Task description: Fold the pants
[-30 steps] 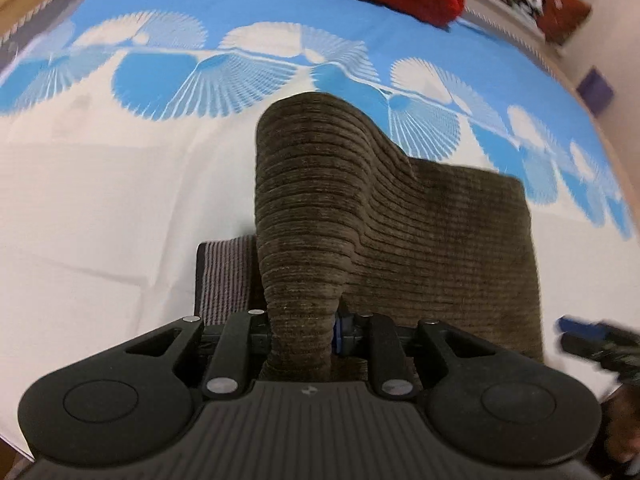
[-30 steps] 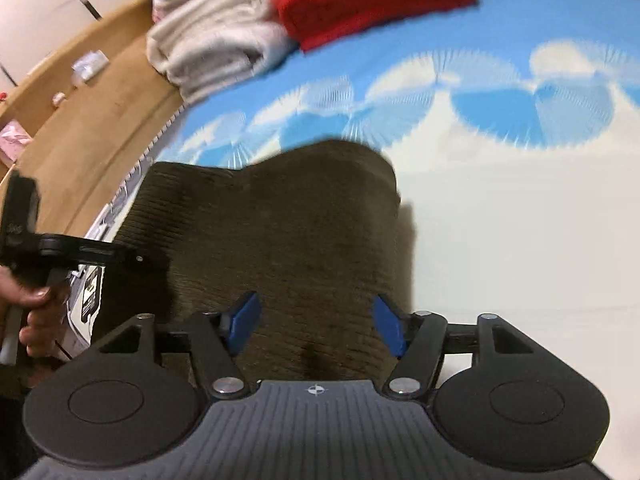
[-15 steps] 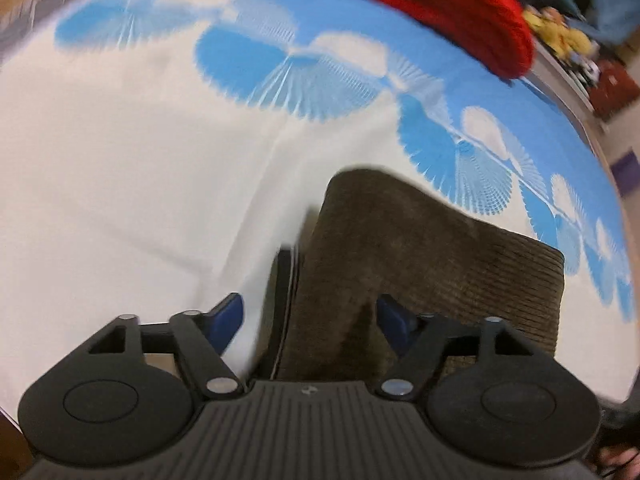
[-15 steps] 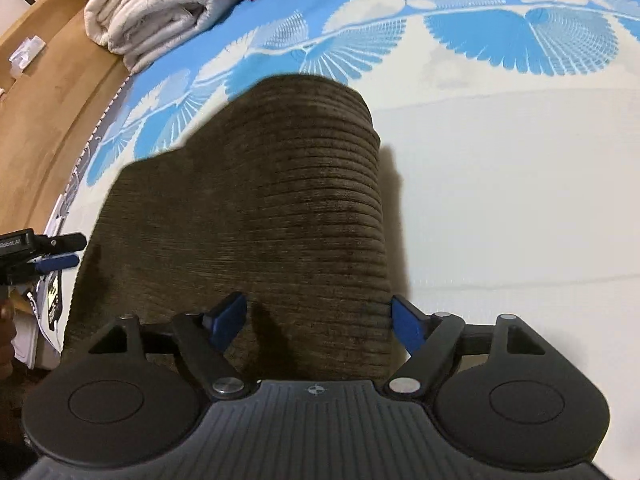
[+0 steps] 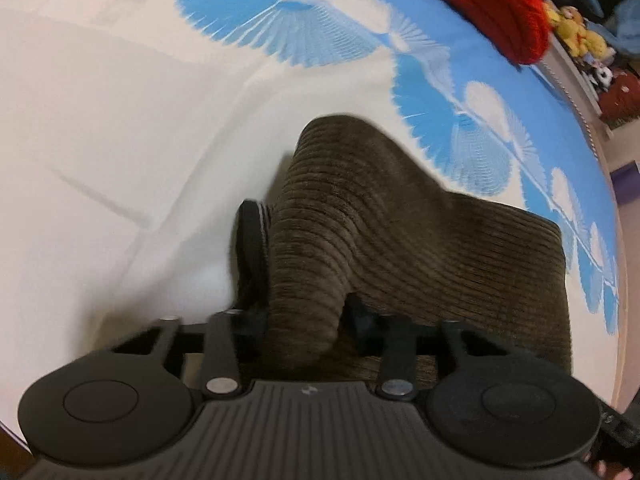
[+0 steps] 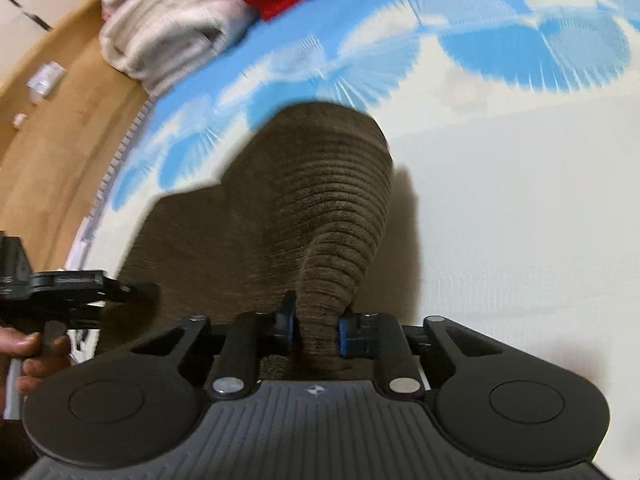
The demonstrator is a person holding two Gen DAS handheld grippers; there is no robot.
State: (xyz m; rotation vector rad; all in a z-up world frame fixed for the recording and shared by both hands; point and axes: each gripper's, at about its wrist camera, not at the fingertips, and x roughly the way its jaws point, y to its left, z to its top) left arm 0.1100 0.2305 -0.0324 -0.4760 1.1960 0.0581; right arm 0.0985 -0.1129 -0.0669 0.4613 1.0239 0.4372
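Left wrist view
- Left gripper [image 5: 304,320]: we see its jaws closing, with a bunched ridge of cloth between them and gathered tight; the dark pads are pressed into the fabric on both sides.
- Pants [image 5: 420,248]: brown corduroy, already doubled over, lying on the bed directly ahead of the jaws; the near-left corner rises into the grip, the rest lies flat and spreads away to the right.
- Waistband [image 5: 252,240]: a dark band edge shows just left of the lifted ridge, touching it.
- Bed sheet [image 5: 120,140]: white with blue fan prints, bare to the left of the garment.
- Red blanket [image 5: 480,0]: at the far edge, well apart from the pants.

Right wrist view
- Right gripper [image 6: 316,328]: we see its jaws closing, narrow, with a thin pleat of corduroy pinched between the blue pads [image 6: 345,336].
- Pants, this side: the near-right corner rises into the jaws; the flat body extends to the left, towards the other tool [image 6: 60,284] and the hand [image 6: 24,356] that carries it.
- White towels [image 6: 168,28]: stacked at the far left bed edge, well apart.

Relation for the coming move
- Judgement: each hand holds its own near corner, neither nearer than the other; the near edge runs from jaws to jaws, so we judge the fold goes forward, away from both, over the flat part.
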